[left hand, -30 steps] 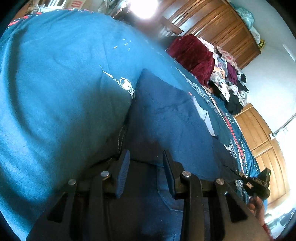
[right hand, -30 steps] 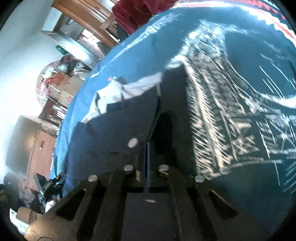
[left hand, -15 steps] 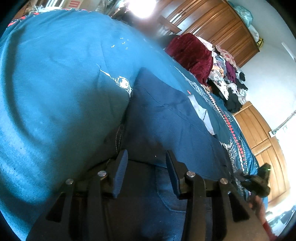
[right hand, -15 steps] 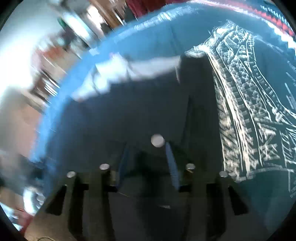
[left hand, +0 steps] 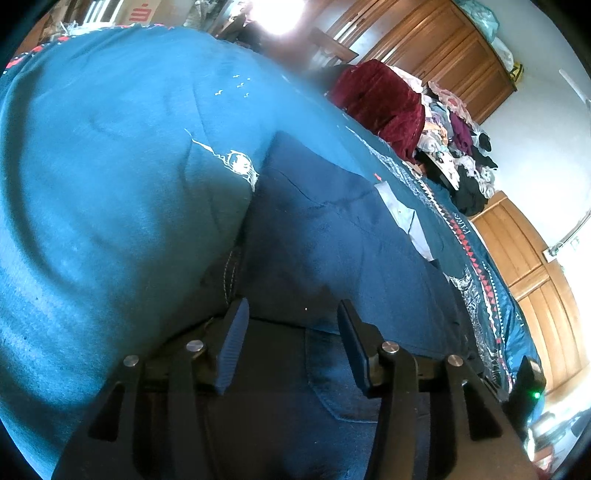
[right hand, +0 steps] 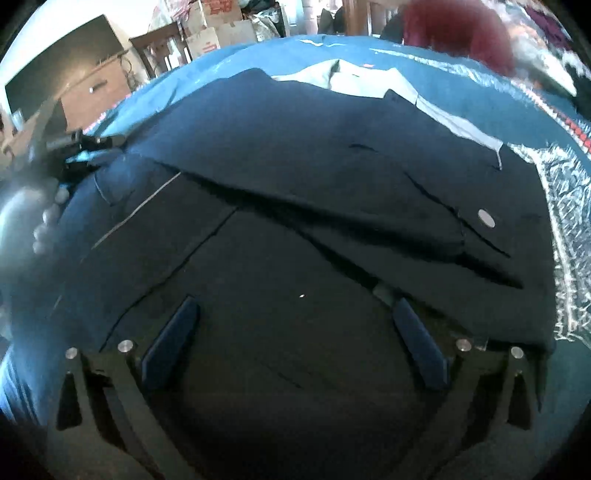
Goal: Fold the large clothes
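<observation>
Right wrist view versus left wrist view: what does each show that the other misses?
Only the right wrist view shows the silver metal button on the dark navy denim jeans, stacked cardboard boxes and the open right gripper. Only the left wrist view shows the heap of mixed clothes, the wooden wardrobe and the open left gripper. Both show the jeans, the teal patterned bedspread and the crimson velvet garment.
</observation>
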Action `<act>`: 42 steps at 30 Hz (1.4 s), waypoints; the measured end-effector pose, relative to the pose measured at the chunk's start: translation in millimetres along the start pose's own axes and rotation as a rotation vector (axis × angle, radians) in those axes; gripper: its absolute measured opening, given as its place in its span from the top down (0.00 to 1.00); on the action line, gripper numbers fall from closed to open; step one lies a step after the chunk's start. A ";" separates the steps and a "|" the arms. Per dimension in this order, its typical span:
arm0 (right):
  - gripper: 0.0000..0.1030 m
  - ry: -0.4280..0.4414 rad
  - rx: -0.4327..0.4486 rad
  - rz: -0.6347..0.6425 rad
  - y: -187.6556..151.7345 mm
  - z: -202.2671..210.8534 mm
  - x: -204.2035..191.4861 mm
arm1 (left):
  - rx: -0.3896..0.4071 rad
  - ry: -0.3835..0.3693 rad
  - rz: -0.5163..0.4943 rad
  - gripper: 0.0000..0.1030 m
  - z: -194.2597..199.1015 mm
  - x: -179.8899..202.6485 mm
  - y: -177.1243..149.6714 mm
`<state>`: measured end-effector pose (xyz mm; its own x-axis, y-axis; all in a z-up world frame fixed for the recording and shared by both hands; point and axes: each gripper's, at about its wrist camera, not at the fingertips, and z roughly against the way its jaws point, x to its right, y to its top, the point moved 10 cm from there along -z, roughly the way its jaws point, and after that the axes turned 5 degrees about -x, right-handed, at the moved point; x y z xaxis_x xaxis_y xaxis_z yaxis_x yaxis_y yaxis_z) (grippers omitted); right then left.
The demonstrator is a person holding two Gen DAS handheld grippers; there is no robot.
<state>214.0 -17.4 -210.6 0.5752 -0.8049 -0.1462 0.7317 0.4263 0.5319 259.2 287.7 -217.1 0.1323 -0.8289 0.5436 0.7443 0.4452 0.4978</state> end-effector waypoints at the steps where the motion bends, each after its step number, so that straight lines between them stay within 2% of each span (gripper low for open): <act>1: 0.00 0.005 0.006 -0.002 -1.0 1.1 -1.2 | 0.000 0.000 -0.002 0.47 -0.1 0.5 -0.1; 6: 0.00 -0.035 -0.002 0.022 -1.0 0.6 -6.1 | 0.001 0.003 -0.013 0.44 -0.7 2.0 -1.6; 32: 0.00 -0.031 -0.001 0.020 2.4 -2.1 -1.8 | -0.004 0.004 -0.036 0.36 -2.5 5.0 -2.6; 42: 0.00 -0.032 -0.001 0.020 2.1 -1.8 -1.8 | -0.021 0.050 -0.092 0.24 -9.5 15.2 -4.0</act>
<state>215.2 -14.3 -210.7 0.5781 -0.8086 -0.1089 0.7204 0.4432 0.5335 264.4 270.0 -217.3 0.0942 -0.8821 0.4616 0.7683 0.3592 0.5297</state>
